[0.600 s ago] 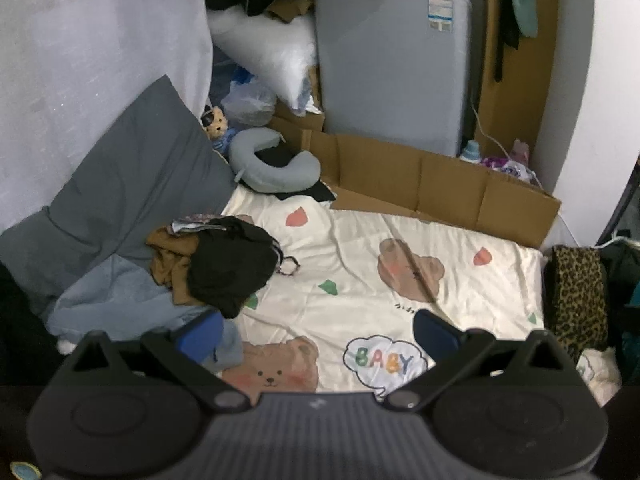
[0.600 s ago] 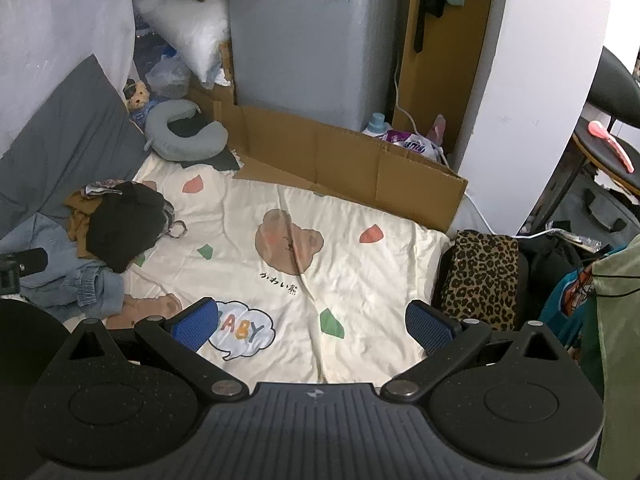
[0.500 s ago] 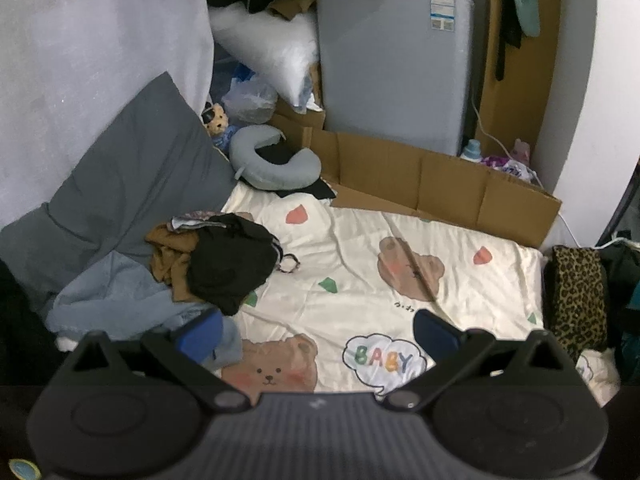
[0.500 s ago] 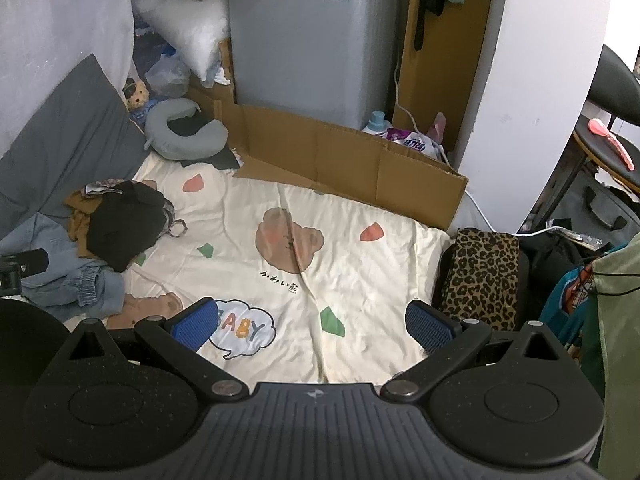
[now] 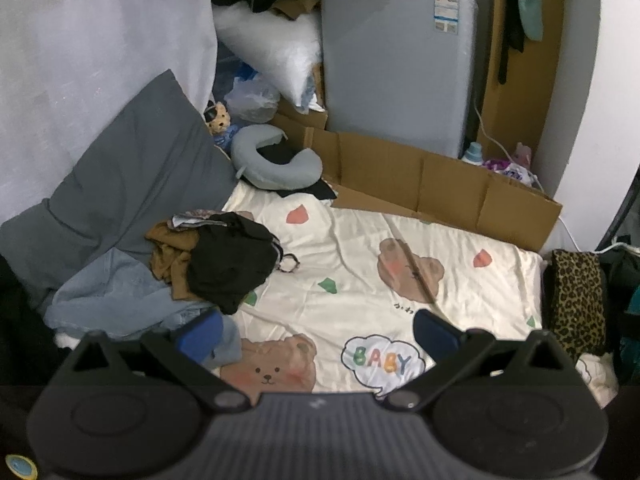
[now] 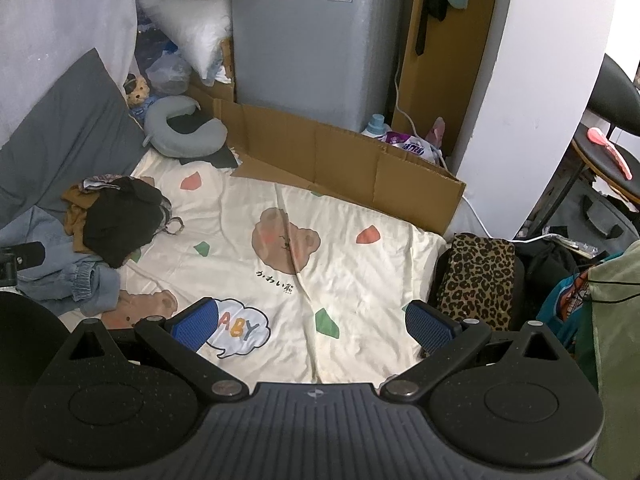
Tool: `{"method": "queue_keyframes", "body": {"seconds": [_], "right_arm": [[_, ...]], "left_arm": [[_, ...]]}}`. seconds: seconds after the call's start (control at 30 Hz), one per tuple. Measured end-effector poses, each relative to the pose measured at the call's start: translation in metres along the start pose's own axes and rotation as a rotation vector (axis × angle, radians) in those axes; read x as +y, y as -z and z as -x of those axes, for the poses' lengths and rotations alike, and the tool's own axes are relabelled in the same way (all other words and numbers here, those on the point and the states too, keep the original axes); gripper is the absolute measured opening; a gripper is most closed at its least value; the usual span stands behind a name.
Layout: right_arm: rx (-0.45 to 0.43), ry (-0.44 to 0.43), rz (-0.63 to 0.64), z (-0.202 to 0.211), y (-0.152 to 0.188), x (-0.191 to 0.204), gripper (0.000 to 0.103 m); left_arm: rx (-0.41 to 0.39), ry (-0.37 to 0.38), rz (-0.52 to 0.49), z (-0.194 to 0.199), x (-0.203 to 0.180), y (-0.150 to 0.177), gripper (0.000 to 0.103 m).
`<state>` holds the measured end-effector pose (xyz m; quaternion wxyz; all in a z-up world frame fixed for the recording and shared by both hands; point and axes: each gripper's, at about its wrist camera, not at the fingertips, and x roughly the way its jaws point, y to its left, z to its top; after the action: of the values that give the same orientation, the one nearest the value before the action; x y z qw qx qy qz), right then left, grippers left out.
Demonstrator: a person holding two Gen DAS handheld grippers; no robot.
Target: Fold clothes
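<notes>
My left fingers (image 5: 316, 334) are spread wide with nothing between them, angled down over the near part of the bed; the left blue pad (image 5: 199, 335) hangs just above the edge of the denim, the right one over the cream sheet. My right fingers (image 6: 312, 326) are spread just as wide and empty too, pointing down at the sheet with the "BABY" speech bubble (image 6: 240, 330) beside the left pad.

Under both pairs lies the cream bedsheet (image 5: 360, 264), printed with bears and small coloured shapes, wrinkled along its middle. The clothes to fold sit in a heap on the left side of the bed: a black garment (image 5: 230, 268) on top, a mustard-brown one (image 5: 170, 254) bunched against it on the left, and a pale blue denim piece (image 5: 116, 296) spread nearer to me, its cuffed end reaching toward my left fingers. A small patterned scrap peeks out at the far edge of the heap.

Left of the heap a grey pillow (image 5: 128, 192) leans against the white curtain (image 5: 100, 40). Farther off, a grey neck pillow (image 5: 276, 164) rests at the far corner of the bed, with a small plush toy (image 5: 218, 120) behind it. Flattened cardboard (image 5: 440, 192) stands along the far side, a grey appliance (image 5: 396, 60) behind that. At the right end of the bed sits a leopard-print item (image 6: 476, 280).
</notes>
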<state>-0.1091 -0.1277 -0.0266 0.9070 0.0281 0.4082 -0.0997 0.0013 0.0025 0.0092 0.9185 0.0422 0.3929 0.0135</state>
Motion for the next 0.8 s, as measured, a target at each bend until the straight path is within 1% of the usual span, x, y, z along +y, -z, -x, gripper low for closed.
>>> {"method": "queue_keyframes", "body": {"seconds": [0.37, 0.8], "right_arm": [[0.004, -0.008, -0.008, 0.0007, -0.0034, -0.0009, 0.103], [-0.001, -0.022, -0.017, 0.0002, -0.0036, -0.0105, 0.103]], "left_arm": [[-0.011, -0.015, -0.011, -0.0001, -0.0021, 0.0030, 0.102], [-0.007, -0.028, -0.020, -0.0002, -0.0065, -0.0019, 0.102]]}}
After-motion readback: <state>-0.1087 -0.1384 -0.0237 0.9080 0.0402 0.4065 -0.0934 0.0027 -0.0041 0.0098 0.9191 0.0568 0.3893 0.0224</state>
